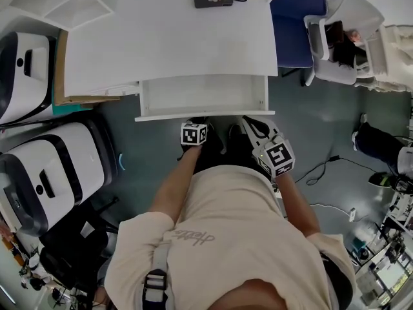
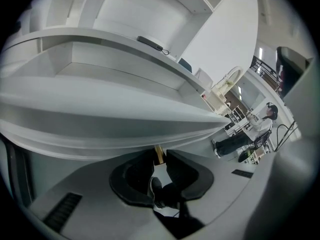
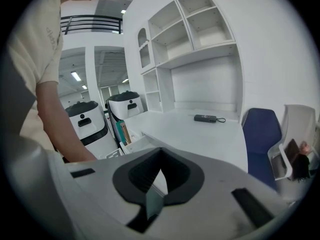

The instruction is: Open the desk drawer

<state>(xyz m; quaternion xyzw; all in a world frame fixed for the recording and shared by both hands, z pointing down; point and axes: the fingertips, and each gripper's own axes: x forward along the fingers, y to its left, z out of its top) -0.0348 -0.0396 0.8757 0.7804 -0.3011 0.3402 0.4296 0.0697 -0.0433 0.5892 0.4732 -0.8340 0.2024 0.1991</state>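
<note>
The drawer is standing open under the worktop, lying crosswise just ahead of the nearer left hand-held gripper, which is pinching its front lip, while the right hand-held gripper is hanging pressed together, empty

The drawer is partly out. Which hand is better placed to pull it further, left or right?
Left. The left gripper is tucked under the front edge of the drawer, and its jaws seem to be closed on the lip there. The right gripper points off across the desk, jaws together and empty.
</note>
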